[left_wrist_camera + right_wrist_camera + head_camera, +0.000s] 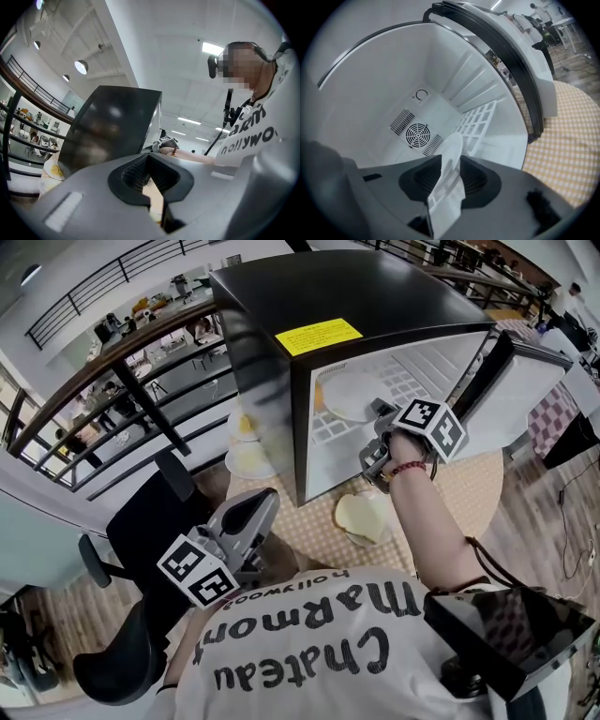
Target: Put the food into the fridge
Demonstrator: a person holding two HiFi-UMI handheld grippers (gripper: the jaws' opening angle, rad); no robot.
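Note:
The black mini fridge (272,296) stands on the checked tablecloth (469,493) with its door (530,381) swung open to the right. My right gripper (377,416) reaches into the opening. A white plate (349,395) lies on the wire shelf (482,121) inside; its rim (449,178) stands between the jaws of my right gripper (451,161), which are spread, so the gripper is open. A second plate with pale food (364,517) sits on the cloth below the opening. My left gripper (265,500) hangs low at the left, shut and holding nothing, its tips (149,157) together.
Plates with yellowish food (247,442) sit on the table left of the fridge; one plate of yellow food (52,169) also shows in the left gripper view. A black office chair (150,549) stands at the lower left. A railing (112,362) runs behind the table.

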